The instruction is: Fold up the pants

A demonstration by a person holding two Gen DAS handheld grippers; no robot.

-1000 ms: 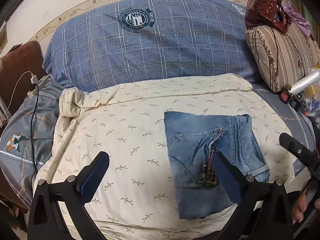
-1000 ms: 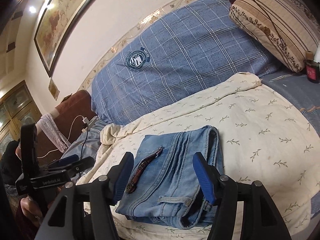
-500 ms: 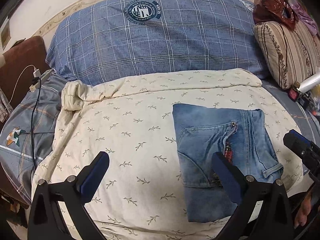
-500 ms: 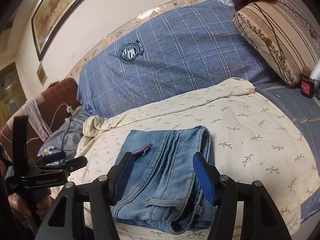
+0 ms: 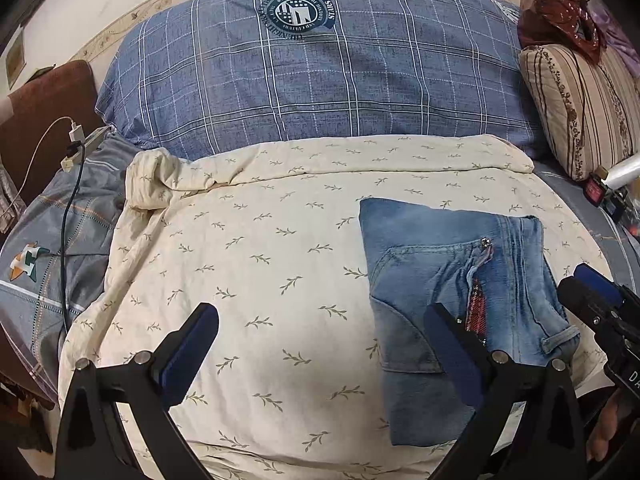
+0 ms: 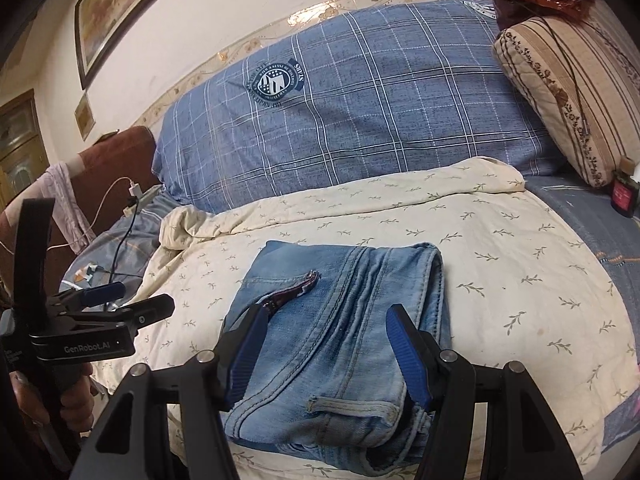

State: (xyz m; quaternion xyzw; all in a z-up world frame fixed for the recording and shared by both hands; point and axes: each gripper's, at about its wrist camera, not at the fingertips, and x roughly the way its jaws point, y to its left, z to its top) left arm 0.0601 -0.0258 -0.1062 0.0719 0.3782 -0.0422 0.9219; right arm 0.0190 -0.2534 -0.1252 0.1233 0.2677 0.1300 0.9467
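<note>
Honestly, the folded light-blue denim pants lie lengthwise straight ahead of the right tongs, closer than the left tongs; both gape empty.

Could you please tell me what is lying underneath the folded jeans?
The folded jeans rest on a cream leaf-print quilt; whatever lies beneath that quilt is covered.

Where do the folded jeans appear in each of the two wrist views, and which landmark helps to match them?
Left wrist view: the folded jeans lie right of centre, low, on the cream quilt.
Right wrist view: the folded jeans lie at lower centre.
Shared landmark: the round crest on the blue plaid pillow.
</note>
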